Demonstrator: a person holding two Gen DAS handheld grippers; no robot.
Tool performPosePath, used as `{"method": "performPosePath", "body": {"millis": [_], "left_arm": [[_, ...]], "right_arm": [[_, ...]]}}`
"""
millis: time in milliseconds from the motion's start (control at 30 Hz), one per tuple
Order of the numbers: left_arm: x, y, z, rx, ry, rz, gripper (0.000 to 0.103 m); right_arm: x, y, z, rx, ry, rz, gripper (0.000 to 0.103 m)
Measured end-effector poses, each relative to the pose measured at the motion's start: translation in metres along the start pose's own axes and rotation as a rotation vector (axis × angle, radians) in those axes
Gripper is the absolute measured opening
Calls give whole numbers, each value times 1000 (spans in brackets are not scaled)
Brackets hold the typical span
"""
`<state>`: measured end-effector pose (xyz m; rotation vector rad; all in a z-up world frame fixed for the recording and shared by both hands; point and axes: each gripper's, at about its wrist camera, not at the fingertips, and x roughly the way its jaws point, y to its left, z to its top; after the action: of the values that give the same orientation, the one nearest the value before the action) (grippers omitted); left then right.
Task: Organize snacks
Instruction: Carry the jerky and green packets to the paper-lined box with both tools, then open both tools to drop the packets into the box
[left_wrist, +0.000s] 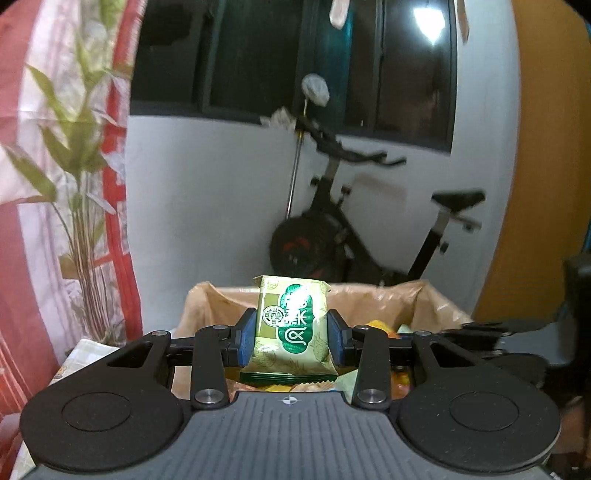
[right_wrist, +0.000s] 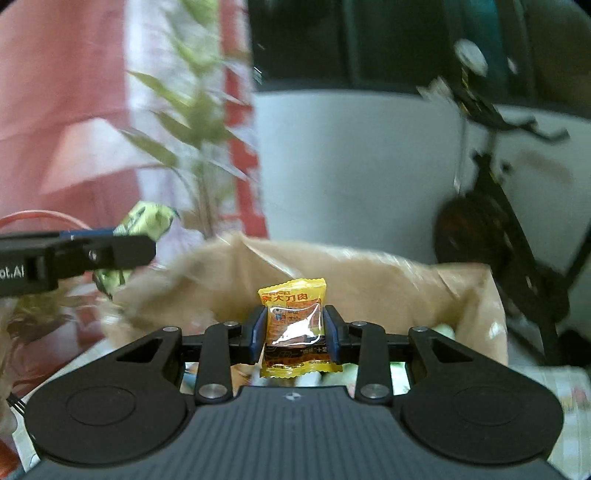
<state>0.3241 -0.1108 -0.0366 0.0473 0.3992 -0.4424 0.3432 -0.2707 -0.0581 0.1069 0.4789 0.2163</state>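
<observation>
Left gripper (left_wrist: 291, 338): clenched on a green snack packet (left_wrist: 291, 325), blue pads pressing both its sides, packet upright and lifted clear above the box
Right gripper (right_wrist: 294, 334): clamped on a yellow snack packet (right_wrist: 295, 325) with a clear window, held upright between the blue pads, up over the box
Box (left_wrist: 436, 306): brown-lined, open at the top, sitting below and just ahead of both grippers; more bright wrappers lie inside, too blurred to sort out
From the right side: the left gripper (right_wrist: 110, 251) reaches in at the left edge with the green packet (right_wrist: 147, 221) pinched in it
Room behind: exercise bike (left_wrist: 351, 240) against a white wall, dark window above, leafy plant (left_wrist: 74, 166) beside a red and white curtain
</observation>
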Motion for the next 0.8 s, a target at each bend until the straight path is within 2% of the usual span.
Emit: {"method": "performPosePath", "body": {"millis": [233, 300, 333, 367, 400, 467, 567, 800], "left_arm": [[41, 9, -14, 12, 107, 31, 43], [36, 15, -15, 6, 103, 18, 52], [34, 16, -15, 11, 96, 15, 66], [29, 17, -15, 18, 87, 21, 78], [25, 17, -13, 29, 75, 31, 81], [16, 15, -10, 51, 48, 48, 90], [4, 16, -3, 59, 43, 44, 92], [-28, 12, 6, 85, 21, 65, 93]], "right_arm": [[1, -19, -14, 38, 59, -50, 35], [0, -17, -13, 17, 59, -56, 38], [-2, -15, -14, 8, 59, -61, 39], [0, -14, -12, 4, 62, -65, 46], [-1, -13, -11, 5, 62, -65, 51], [-6, -12, -9, 20, 47, -64, 70], [-13, -10, -4, 41, 23, -78, 80], [-37, 4, 6, 15, -23, -114, 92]]}}
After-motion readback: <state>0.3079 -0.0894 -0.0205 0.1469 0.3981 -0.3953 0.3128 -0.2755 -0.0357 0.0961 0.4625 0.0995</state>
